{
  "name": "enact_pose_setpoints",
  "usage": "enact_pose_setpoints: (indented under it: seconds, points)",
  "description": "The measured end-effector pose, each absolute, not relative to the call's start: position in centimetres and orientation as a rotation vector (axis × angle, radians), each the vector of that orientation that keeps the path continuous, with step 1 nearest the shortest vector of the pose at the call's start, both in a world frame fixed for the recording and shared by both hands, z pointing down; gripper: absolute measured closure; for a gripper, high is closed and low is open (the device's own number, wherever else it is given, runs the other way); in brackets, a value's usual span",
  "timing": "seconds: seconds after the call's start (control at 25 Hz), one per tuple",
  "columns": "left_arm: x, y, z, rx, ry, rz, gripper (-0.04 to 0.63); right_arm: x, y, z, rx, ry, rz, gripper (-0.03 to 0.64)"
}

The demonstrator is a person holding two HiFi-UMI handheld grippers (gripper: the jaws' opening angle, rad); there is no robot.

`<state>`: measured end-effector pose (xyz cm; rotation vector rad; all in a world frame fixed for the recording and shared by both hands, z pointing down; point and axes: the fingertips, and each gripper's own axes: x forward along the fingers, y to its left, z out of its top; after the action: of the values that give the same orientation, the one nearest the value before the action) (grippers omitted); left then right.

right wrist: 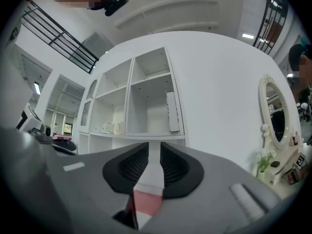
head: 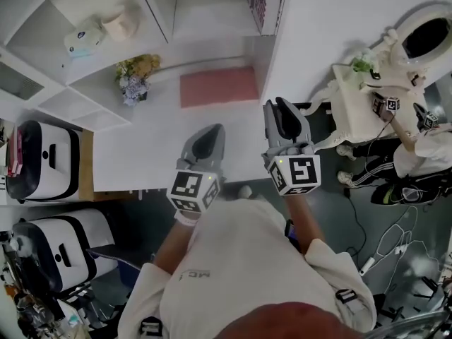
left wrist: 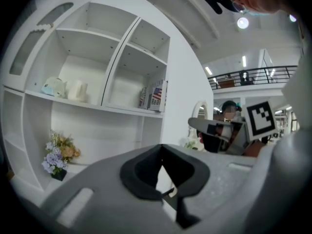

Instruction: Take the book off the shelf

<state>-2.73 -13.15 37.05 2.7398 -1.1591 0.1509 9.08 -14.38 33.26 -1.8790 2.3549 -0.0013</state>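
A flat pink book (head: 217, 85) lies on the white shelf unit's lower ledge (head: 141, 147), just ahead of both grippers. A few more books (head: 261, 2) stand upright in an upper compartment; they also show in the left gripper view (left wrist: 157, 95) and the right gripper view (right wrist: 172, 112). My right gripper (head: 277, 104) hovers near the pink book's right end. Its jaws stand a narrow gap apart with nothing pressed between them, and the pink book (right wrist: 146, 202) shows through the gap. My left gripper (head: 212, 129) hangs over the ledge, its jaws (left wrist: 162, 152) closed and empty.
A small flower bunch (head: 134, 76) sits on the ledge to the left. Two white ornaments (head: 85, 37) rest on a shelf above it. A white dressing table with an oval mirror (head: 367, 83) stands right of the unit. Another person (head: 424, 154) is beyond it. White machines (head: 46, 161) are at left.
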Motion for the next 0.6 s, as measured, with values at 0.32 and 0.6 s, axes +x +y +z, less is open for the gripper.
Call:
enact_pose_setpoints:
  seconds: [0.32,0.6]
  points:
    - [-1.2,-16.7,35.8,2.738,-1.177,0.159,0.594,9.9,-18.2,30.2,-1.876,2.326,0.070,0.526]
    - [-0.6,-19.5,33.2,2.767,-1.226,0.127,0.594,9.7,-21.2,28.4,-1.870,2.350,0.134,0.480]
